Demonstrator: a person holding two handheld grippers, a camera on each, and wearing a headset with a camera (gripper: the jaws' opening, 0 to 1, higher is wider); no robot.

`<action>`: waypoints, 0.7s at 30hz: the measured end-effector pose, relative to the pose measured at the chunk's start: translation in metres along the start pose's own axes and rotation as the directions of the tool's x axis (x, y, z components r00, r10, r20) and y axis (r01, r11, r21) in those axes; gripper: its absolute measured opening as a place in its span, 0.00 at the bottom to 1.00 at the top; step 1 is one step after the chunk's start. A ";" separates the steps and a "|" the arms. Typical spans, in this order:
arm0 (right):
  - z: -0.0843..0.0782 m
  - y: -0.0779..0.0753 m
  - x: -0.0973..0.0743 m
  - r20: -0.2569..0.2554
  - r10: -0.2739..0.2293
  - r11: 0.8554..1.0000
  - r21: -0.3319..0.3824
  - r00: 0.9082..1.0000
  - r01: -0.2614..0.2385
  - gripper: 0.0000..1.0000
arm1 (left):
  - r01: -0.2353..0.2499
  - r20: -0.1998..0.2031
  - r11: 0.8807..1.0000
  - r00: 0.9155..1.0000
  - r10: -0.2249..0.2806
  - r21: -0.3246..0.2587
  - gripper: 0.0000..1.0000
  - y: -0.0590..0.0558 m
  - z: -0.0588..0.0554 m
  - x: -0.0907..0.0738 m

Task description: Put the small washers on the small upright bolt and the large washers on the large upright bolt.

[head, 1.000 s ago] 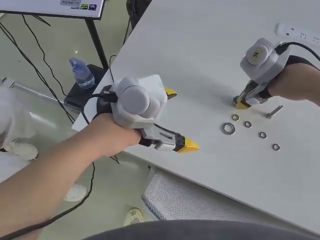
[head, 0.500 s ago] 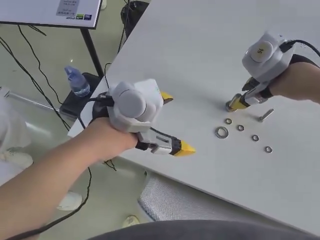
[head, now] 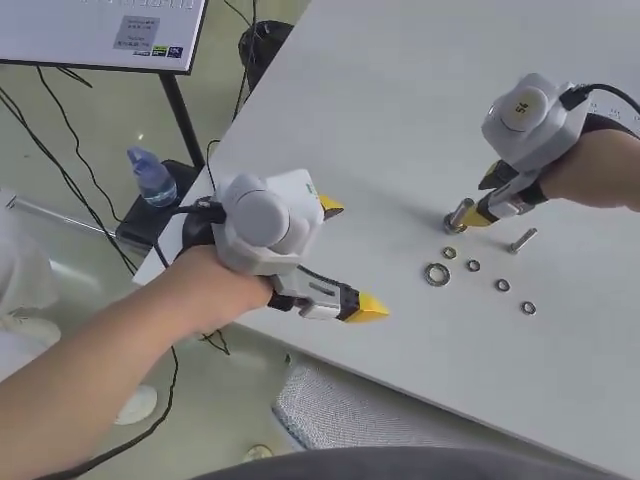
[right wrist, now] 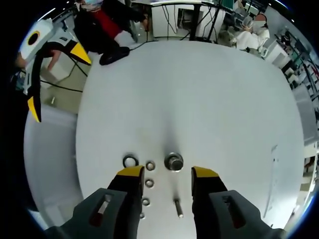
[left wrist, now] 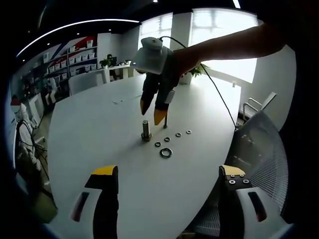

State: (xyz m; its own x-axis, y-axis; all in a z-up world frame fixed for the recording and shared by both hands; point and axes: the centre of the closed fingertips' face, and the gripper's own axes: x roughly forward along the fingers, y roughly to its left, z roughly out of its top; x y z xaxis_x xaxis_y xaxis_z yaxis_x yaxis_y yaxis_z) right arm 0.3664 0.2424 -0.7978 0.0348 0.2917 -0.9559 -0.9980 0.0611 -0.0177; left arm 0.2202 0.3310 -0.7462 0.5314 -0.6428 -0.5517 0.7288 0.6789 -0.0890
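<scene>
The fingers of our right gripper (right wrist: 167,172) stand spread and empty, with the large bolt (right wrist: 174,162) just ahead of their gap. That top-down look hides what we see from the left gripper view: the bolt stands upright on the table (left wrist: 99,124), yellow tips close above. The large washer (right wrist: 130,161) and four small washers (right wrist: 149,183) lie loose beside it. The head view shows the small bolt (head: 522,240) lying flat. Our left gripper (left wrist: 168,172), fingers wide apart and empty, hovers well apart.
</scene>
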 end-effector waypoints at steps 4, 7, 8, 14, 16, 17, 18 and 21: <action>0.001 0.009 -0.003 -0.001 -0.007 1.000 -0.012 1.000 0.007 0.38 | 0.000 0.003 1.000 1.000 0.000 -0.005 0.82 -0.002 0.000 -0.001; 0.002 0.014 0.000 0.000 0.015 1.000 -0.009 1.000 -0.015 0.38 | -0.001 0.017 1.000 1.000 0.002 -0.019 0.82 -0.003 0.003 -0.002; 0.001 0.018 0.000 0.000 0.017 1.000 -0.013 1.000 -0.017 0.38 | -0.002 0.015 1.000 1.000 0.002 -0.019 0.82 -0.003 0.003 -0.002; -0.001 0.029 0.005 0.007 0.032 0.999 -0.009 0.999 -0.032 0.38 | -0.002 0.017 1.000 1.000 0.003 -0.018 0.82 -0.001 0.004 -0.003; -0.002 0.038 0.005 0.010 0.038 0.999 -0.012 0.999 -0.038 0.38 | -0.003 0.017 1.000 1.000 0.003 -0.022 0.82 -0.001 0.004 -0.003; -0.002 0.043 0.004 0.011 0.042 0.999 -0.013 0.999 -0.041 0.38 | -0.002 0.019 1.000 1.000 0.003 -0.022 0.82 0.000 0.004 -0.003; -0.002 0.047 0.004 0.012 0.044 0.999 -0.013 0.999 -0.044 0.38 | 0.001 0.023 1.000 1.000 0.000 -0.024 0.83 -0.001 0.005 -0.003; -0.004 0.057 0.004 0.016 0.052 0.999 -0.009 0.999 -0.052 0.38 | 0.003 0.028 1.000 1.000 -0.002 -0.028 0.83 -0.001 0.005 -0.004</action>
State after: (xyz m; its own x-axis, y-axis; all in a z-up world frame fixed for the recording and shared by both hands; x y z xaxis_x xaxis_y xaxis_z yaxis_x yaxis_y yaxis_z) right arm 0.3099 0.2433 -0.8038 -0.0162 0.3094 -0.9508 -0.9989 0.0376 0.0293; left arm 0.2199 0.3307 -0.7396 0.5419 -0.6536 -0.5284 0.7176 0.6870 -0.1139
